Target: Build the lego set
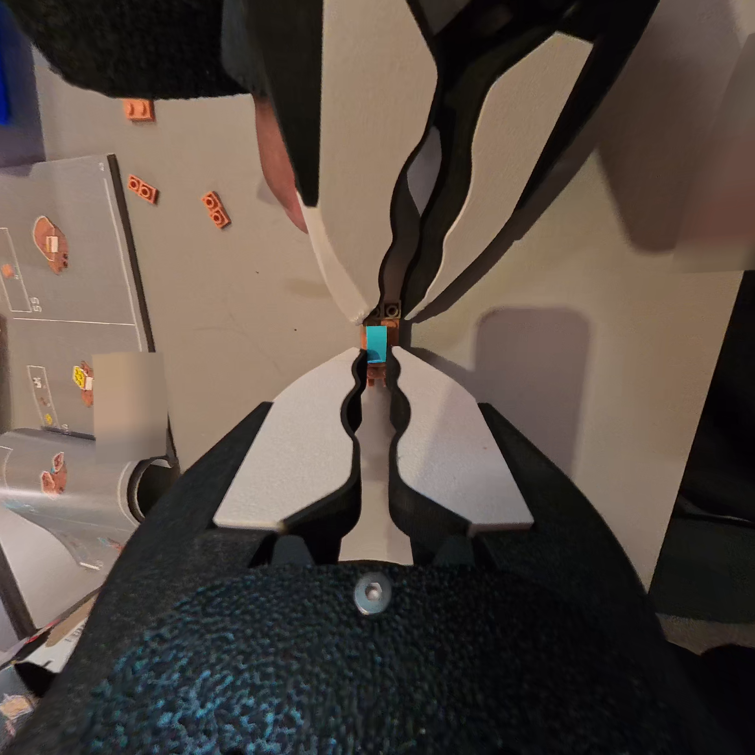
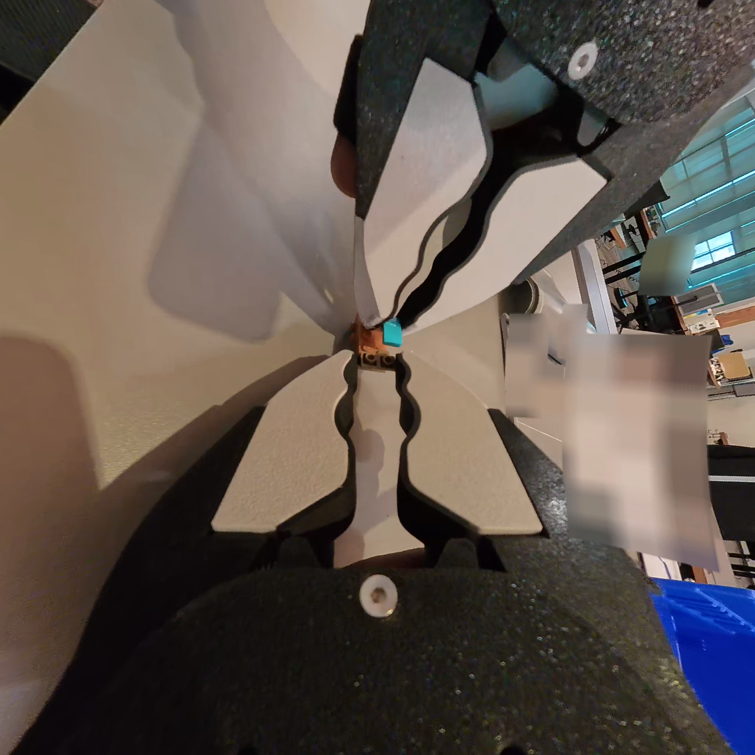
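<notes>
In the left wrist view my left gripper (image 1: 376,354) is shut on a small orange-brown brick assembly (image 1: 376,376) with a turquoise piece (image 1: 376,338) on it. My right gripper (image 1: 387,315) comes in from above, shut on a dark tan two-stud brick (image 1: 388,310) that meets the far end of the assembly. In the right wrist view my right gripper (image 2: 378,361) grips the dark tan brick (image 2: 378,362) at its tips. The left gripper (image 2: 386,323) reaches down from above with the orange assembly (image 2: 369,341) and the turquoise piece (image 2: 392,331). Both are held above a white table (image 1: 245,286).
Three loose orange two-stud plates (image 1: 139,110), (image 1: 143,188), (image 1: 215,209) lie on the table at left. An open instruction booklet (image 1: 61,253) lies at the left edge. A dark object (image 1: 711,449) stands at right. A blue bin (image 2: 702,653) is at lower right. My left and right fingertips are right by each other.
</notes>
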### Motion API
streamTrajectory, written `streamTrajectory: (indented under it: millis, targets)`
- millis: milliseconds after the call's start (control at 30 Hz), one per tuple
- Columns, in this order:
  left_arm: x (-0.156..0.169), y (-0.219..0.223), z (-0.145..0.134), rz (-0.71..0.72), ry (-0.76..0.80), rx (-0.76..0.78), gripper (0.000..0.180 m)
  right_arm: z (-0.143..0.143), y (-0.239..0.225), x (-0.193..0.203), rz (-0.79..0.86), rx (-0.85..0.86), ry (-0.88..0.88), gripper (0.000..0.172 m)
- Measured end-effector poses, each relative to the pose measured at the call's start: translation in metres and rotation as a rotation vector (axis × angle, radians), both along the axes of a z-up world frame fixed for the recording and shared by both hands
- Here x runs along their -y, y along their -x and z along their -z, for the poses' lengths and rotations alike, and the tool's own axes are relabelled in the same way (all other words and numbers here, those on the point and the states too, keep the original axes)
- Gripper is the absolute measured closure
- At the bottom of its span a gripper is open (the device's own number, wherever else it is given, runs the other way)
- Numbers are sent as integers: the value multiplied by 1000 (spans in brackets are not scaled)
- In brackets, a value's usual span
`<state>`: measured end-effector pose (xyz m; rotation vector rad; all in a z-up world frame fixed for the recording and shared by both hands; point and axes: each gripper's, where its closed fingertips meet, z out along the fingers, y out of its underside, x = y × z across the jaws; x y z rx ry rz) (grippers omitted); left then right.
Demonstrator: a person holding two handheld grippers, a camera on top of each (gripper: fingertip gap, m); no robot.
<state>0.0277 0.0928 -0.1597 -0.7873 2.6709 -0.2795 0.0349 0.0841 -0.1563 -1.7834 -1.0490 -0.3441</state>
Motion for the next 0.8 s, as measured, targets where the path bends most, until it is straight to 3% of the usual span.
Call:
streamTrajectory:
  millis: [467,800]
  targets:
    - [-1,-3,0,46,-153,-99,172,0,-2,0,14,-67,38,155]
    - [-1,-7,-1,50,-149,-112,167,1,-4,1,17,-88,61,155]
